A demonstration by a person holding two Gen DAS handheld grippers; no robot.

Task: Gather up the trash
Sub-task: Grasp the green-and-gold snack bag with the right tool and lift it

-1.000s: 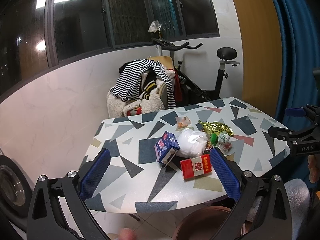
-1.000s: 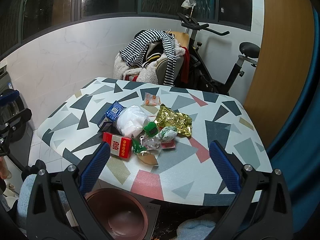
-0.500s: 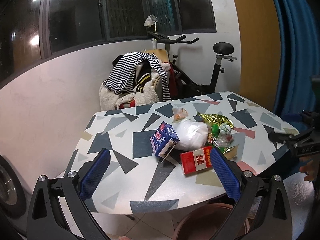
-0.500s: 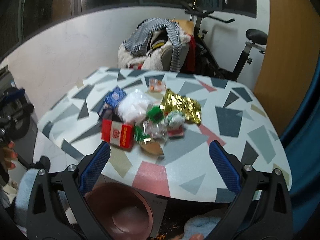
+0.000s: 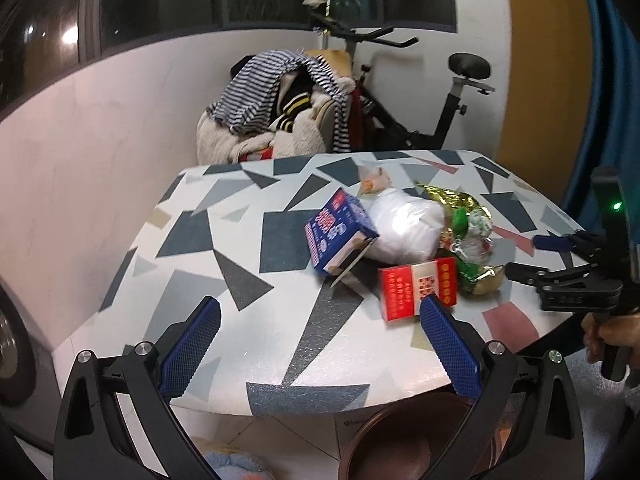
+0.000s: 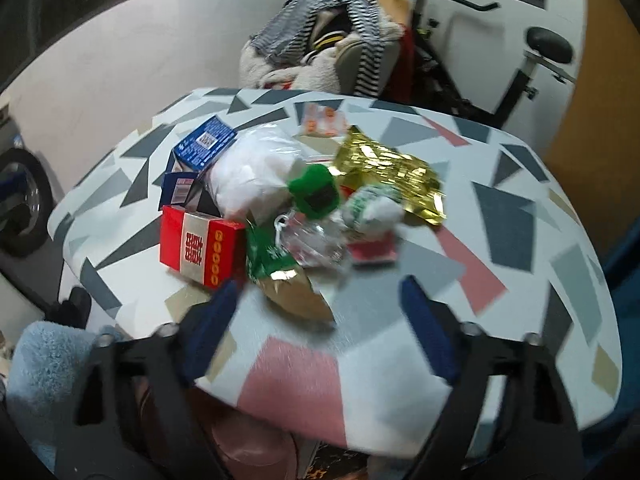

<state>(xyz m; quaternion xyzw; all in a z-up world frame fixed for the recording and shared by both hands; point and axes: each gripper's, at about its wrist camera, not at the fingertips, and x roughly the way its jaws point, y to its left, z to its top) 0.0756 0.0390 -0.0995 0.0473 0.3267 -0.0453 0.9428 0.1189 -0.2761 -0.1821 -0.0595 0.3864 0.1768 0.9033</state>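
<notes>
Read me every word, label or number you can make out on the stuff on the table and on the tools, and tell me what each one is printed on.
"DAS": faint raised letters on the right claw, seen from the left camera; a best reading.
Red box: gold characters and a square code, too blurred to read.
Blue box: white print and a barcode label, too small to read.
Gold bag, green wrapper, orange packet: print illegible.

On the table (image 6: 520,344) near its front edge lies one heap: two boxes, one blue box (image 6: 205,143) and one red box (image 6: 199,246), one white bag (image 6: 250,176), one gold wrapper (image 6: 390,174) (smaller scraps blur, uncountable).
</notes>
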